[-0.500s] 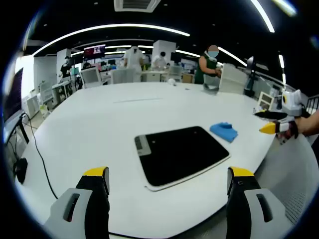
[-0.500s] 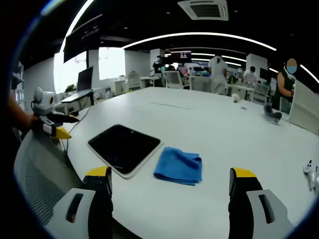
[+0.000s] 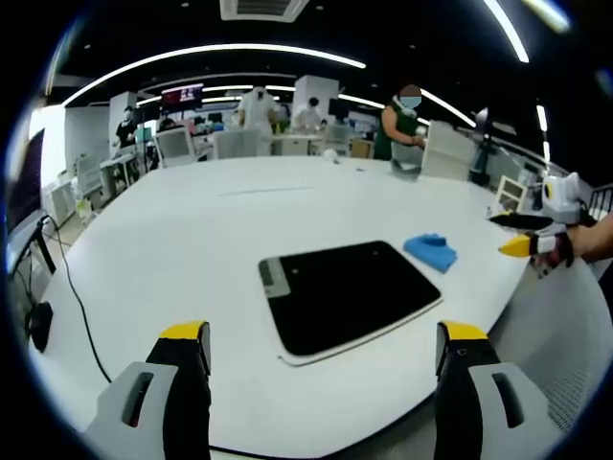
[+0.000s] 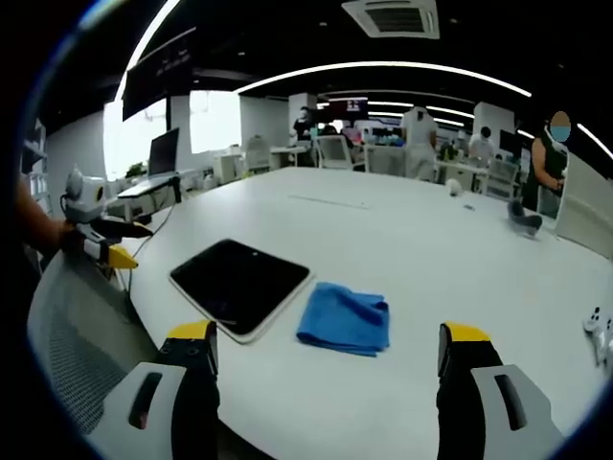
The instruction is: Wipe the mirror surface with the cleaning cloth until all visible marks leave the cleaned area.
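In the left gripper view, a dark cable (image 3: 72,287) trails over the left edge of the broad white table (image 3: 192,240), and the left gripper (image 3: 321,383) rises from the bottom with its yellow-tipped jaws spread wide apart and nothing between them. Ahead of those jaws the mirror (image 3: 345,295) lies flat on the table, a dark rounded rectangle with a pale rim, and just beyond its far right corner sits the blue cleaning cloth (image 3: 430,252), close to the mirror but seemingly not touching it, though the fisheye makes the gap hard to judge. Further right, past the table's edge, the right gripper (image 3: 522,245) comes in, held in a hand (image 3: 575,241) and hovering off the table, well apart from the cloth. In the background several people (image 3: 402,125) stand among desks and chairs under long ceiling lights. In the right gripper view, the left gripper (image 4: 113,251) shows at the far left, held over a grey mesh chair (image 4: 72,335) beside the table (image 4: 431,259). The mirror (image 4: 239,284) lies near the table's near edge, and the cleaning cloth (image 4: 346,318) rests crumpled just to its right, its edge close against the mirror's rim. The right gripper (image 4: 326,379) stands at the bottom with its jaws released and wide apart, empty, short of both the mirror and the cloth. At the far right edge a small white object (image 4: 601,331) lies on the table, too blurred to identify.
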{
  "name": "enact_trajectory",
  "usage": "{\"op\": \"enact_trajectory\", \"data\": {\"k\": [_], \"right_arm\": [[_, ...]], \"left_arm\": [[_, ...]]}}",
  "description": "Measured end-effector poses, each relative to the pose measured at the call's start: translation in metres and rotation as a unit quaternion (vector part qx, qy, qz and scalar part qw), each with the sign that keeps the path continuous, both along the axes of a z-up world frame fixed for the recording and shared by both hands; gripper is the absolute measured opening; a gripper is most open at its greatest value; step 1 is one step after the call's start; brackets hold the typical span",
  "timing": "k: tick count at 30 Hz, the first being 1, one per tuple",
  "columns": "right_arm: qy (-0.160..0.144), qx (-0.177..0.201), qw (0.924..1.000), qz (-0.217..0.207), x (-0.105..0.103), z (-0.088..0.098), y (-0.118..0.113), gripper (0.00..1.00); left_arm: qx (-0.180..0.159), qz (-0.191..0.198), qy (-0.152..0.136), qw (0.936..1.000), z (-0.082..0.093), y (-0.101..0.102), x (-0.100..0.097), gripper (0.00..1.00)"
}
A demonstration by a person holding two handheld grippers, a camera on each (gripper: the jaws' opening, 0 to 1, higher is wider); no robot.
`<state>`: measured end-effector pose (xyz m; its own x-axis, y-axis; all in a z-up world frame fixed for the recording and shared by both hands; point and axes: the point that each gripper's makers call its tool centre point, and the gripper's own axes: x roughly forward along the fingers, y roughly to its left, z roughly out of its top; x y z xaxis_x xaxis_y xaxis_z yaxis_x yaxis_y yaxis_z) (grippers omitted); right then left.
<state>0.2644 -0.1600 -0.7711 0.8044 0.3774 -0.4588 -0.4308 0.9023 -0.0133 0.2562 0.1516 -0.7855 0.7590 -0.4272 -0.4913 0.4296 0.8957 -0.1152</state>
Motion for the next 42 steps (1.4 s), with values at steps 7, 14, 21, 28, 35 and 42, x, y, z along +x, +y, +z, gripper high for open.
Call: {"op": "enact_trajectory", "data": {"k": [7,14,21,28,35,42], "right_arm": [[0.001,-0.003,1.0000,0.004,0.000,-0.001,0.001,0.95],[0.000,-0.011,0.9998,0.016,0.000,0.003,0.005,0.95],[-0.009,-0.015,0.9992,0.035,0.015,0.018,0.007,0.92],[-0.018,-0.011,0.9995,0.022,0.040,0.025,0.009,0.88],[-0.009,-0.014,0.9998,0.010,0.064,0.014,0.005,0.78],[0.012,-0.023,0.9996,0.007,0.079,-0.017,0.007,0.62]], "left_arm": [[-0.002,-0.001,0.000,1.0000,0.000,0.000,0.000,0.98],[-0.002,0.000,0.001,1.0000,-0.001,0.001,0.000,0.98],[-0.004,-0.003,0.002,1.0000,-0.001,0.000,0.000,0.98],[-0.007,-0.003,-0.004,1.0000,0.001,0.000,0.001,0.97],[-0.007,-0.001,-0.003,1.0000,0.001,0.000,0.001,0.97],[-0.004,0.000,0.001,1.0000,-0.001,0.001,0.001,0.97]]}}
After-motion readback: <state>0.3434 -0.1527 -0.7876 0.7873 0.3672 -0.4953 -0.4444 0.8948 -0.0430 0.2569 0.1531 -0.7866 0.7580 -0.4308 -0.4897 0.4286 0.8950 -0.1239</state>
